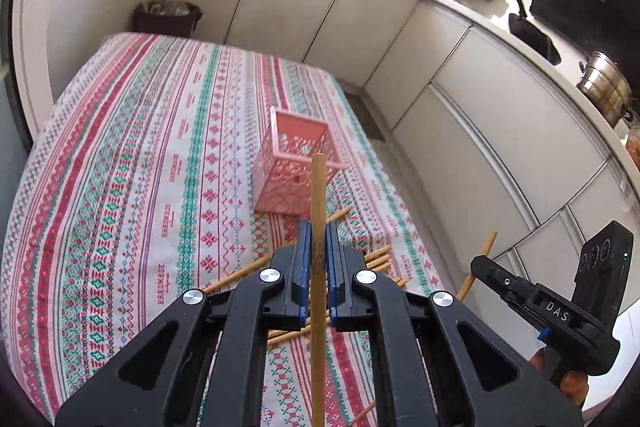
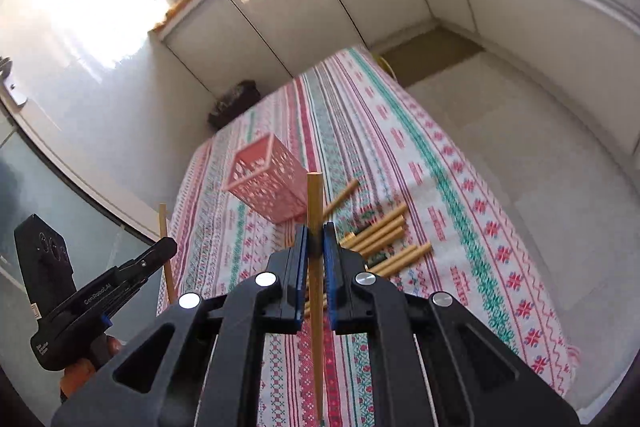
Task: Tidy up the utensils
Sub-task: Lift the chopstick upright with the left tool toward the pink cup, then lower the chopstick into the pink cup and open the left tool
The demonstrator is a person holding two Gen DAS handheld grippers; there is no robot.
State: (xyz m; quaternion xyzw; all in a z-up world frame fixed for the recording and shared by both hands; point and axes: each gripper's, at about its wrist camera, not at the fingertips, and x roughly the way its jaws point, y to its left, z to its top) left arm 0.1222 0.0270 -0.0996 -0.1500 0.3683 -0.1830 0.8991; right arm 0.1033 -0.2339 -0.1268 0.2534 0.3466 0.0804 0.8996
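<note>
A pink lattice utensil holder [image 1: 294, 171] stands upright on the patterned tablecloth [image 1: 132, 187], just beyond both grippers. My left gripper [image 1: 319, 247] is shut on a wooden chopstick [image 1: 319, 195] that sticks up between its blue pads. In the right wrist view my right gripper [image 2: 316, 247] is shut on another wooden chopstick [image 2: 315, 203], with the pink holder [image 2: 268, 187] ahead and to its left. Several loose chopsticks [image 2: 384, 231] lie on the cloth beneath the grippers. Each view shows the other gripper [image 1: 532, 303] [image 2: 132, 267] with its stick at the side.
White cabinet doors [image 1: 460, 115] run along the right of the table, with a counter holding a black pan [image 1: 532, 35] and a steel pot [image 1: 604, 87]. A dark bin [image 1: 166, 17] stands past the table's far end. The table's right edge drops to the floor [image 2: 520, 147].
</note>
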